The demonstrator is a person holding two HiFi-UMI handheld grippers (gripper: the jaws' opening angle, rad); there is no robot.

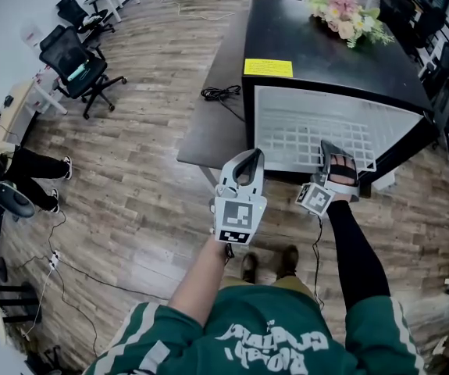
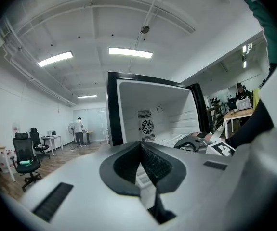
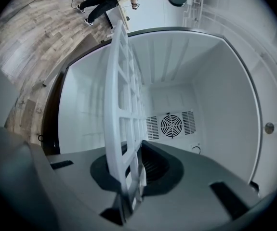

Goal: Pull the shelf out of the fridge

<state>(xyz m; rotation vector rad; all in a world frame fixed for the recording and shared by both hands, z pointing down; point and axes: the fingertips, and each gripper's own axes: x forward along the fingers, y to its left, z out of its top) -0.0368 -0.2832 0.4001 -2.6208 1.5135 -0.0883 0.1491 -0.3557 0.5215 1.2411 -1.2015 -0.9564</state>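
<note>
Down at the open front of the black fridge (image 1: 326,69): clamping the white grid shelf (image 1: 310,135) by its front edge with the right hand-held gripper (image 1: 333,156), pinched tight on that rim, with the grid seen edge-on between the pads. Gripping there for a reason, by the look of it: nearest edge to reach, and straight in line with a pull toward the body. Already partway out and jutting past the fridge's front, with the rear part inside the white cavity, short of the fan grille (image 3: 171,125) on the back wall.

Over to the left hand-held gripper (image 1: 254,156): parked level just off the shelf's near corner, pressed together, pinching nothing, touching nothing. Probably kept free to steady the shelf's other side once clear.

Mid-pull, judging from this, with more sliding to go.

Now for writing. Yellow label (image 1: 268,67) on the fridge top, print too small to read. White lettering across the green sweatshirt (image 1: 271,326), upside down, not cleanly legible. Square markers on both cubes, no words.
</note>
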